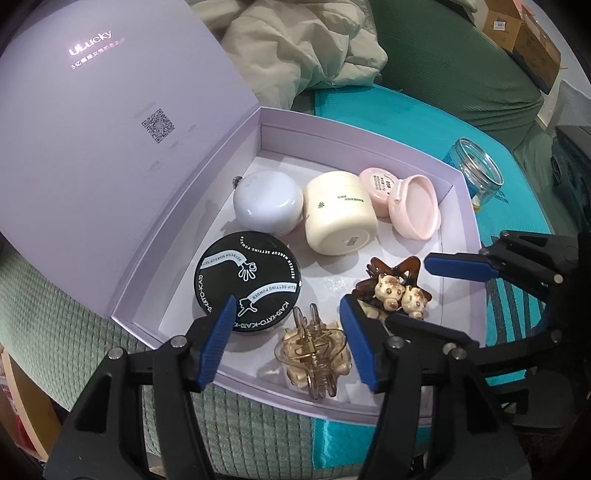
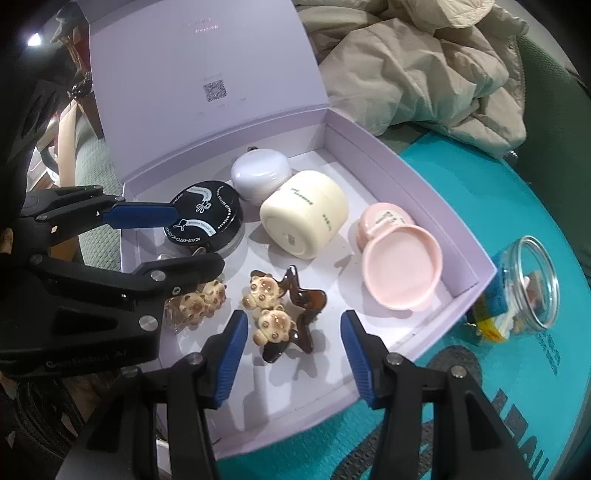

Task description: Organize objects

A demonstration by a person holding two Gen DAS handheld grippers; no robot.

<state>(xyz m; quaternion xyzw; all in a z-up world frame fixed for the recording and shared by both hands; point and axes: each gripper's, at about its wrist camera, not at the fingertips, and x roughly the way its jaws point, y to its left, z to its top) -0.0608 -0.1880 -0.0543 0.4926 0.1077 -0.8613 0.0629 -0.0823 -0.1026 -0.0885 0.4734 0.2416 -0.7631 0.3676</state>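
Left wrist view: left gripper point(image 1: 286, 341) part-open over the beige hair claw point(image 1: 314, 356), seemingly untouching; right gripper point(image 2: 293, 349) part-open, straddling the brown bear clip point(image 2: 282, 312), near the lilac box's point(image 2: 424, 173) front edge.

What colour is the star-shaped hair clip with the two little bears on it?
The star-shaped hair clip is dark brown, its bears cream. It shows best in the right wrist view.

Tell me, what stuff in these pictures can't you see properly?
- Clear hair clip, right wrist view: partly hidden behind the left tool.
- Glass jar, right wrist view: contents too jumbled to name.
- Small print on the box lid, left wrist view: too tiny and blurred to read.
- Cardboard boxes, left wrist view: cut off by the top edge.
- Brown star clip, left wrist view: its near side is covered by the left tool's finger.
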